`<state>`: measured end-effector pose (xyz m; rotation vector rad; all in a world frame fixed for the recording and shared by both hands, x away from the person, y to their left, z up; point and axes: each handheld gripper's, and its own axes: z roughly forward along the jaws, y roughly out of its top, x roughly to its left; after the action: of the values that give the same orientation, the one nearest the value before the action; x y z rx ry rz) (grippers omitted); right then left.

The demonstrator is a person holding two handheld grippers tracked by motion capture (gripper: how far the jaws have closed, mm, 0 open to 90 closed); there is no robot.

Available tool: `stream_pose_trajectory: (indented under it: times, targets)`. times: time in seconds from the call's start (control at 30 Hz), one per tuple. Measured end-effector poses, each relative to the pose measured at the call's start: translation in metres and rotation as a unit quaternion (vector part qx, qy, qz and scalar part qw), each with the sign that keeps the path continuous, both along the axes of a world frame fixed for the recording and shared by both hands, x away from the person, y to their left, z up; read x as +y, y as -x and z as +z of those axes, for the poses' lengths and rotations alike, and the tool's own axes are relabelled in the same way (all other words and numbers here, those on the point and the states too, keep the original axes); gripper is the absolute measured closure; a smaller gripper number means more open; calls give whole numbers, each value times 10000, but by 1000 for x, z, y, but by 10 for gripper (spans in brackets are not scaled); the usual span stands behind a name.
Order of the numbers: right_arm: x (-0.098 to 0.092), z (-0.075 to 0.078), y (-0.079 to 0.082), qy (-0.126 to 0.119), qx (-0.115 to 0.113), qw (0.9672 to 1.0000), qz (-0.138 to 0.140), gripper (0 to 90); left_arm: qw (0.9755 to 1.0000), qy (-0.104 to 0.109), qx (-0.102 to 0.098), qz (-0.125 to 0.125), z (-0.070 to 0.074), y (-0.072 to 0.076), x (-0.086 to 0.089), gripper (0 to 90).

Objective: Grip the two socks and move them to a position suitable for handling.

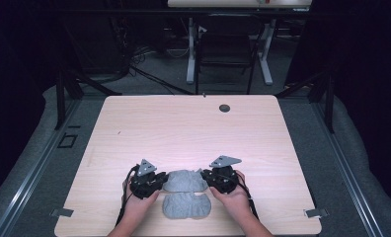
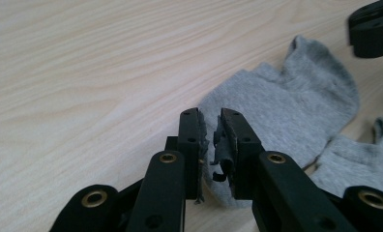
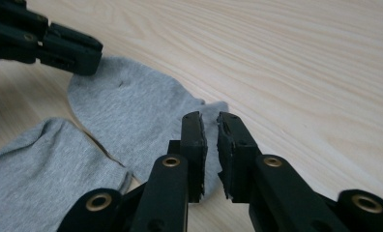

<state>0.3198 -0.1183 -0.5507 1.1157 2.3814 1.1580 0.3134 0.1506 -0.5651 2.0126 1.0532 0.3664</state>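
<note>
1. Between the left gripper [image 1: 160, 180] and the right gripper [image 1: 207, 177] lies the far grey sock [image 1: 185, 180], flat on the wooden table [image 1: 183, 128].
2. Left gripper: jaws slightly parted over the sock's edge [image 2: 276, 106], pads not pressing on it.
3. Right gripper: jaws slightly parted over the sock's other end [image 3: 131, 111], likewise not clamped.
4. Just nearer the person lies a second grey sock [image 1: 185, 206], touching the first.
5. Well beyond both grippers, a dark round cap [image 1: 224, 107] sits in the tabletop.
6. No readable writing shows.
</note>
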Motion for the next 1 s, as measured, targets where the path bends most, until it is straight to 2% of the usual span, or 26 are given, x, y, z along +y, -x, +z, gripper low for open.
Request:
stream_pose_trajectory:
  times: [0.07, 0.1, 0.17, 0.23, 0.3, 0.37, 0.53, 0.57, 0.67, 0.73, 0.83, 1.0]
  targets:
    - [2, -2, -1, 39, 40, 10000, 30, 786, 10000, -33, -22, -83, 1, 0, -2, 795]
    - [7, -7, -4, 105, 100, 9999, 70, 772, 9999, -69, 32, -102, -1, 1, -4, 795]
    - [8, -11, -6, 205, 144, 9997, 72, 761, 9999, -120, -22, -31, -2, 1, -5, 787]
    - [9, -14, -8, 249, 162, 9995, 38, 753, 9999, -72, -128, 5, 1, 2, -3, 787]
    - [8, -15, -9, 254, 160, 9995, 14, 747, 9999, -27, -124, 4, 2, 2, -2, 785]
    - [8, -16, -9, 261, 187, 9995, 15, 743, 10000, -14, -26, -34, 4, 1, -2, 778]
    - [11, -18, -8, 383, 175, 9991, 17, 743, 9998, -135, 30, -146, -2, 2, -8, 767]
    - [12, -19, -8, 460, 178, 9988, 8, 743, 9994, -259, 100, -200, -6, 1, -11, 762]
    - [13, -23, -8, 420, 211, 9989, -64, 740, 9991, -337, 159, -222, -12, 0, -11, 760]
    - [12, -25, -8, 447, 234, 9987, -86, 735, 9993, -282, 180, -179, -13, 1, -11, 761]
    - [10, -26, -7, 392, 229, 9989, -143, 730, 9991, -316, 169, -217, -13, 0, -9, 763]
    - [7, -26, -4, 470, 234, 9984, -227, 722, 9993, -300, 174, -158, -14, 0, -8, 769]
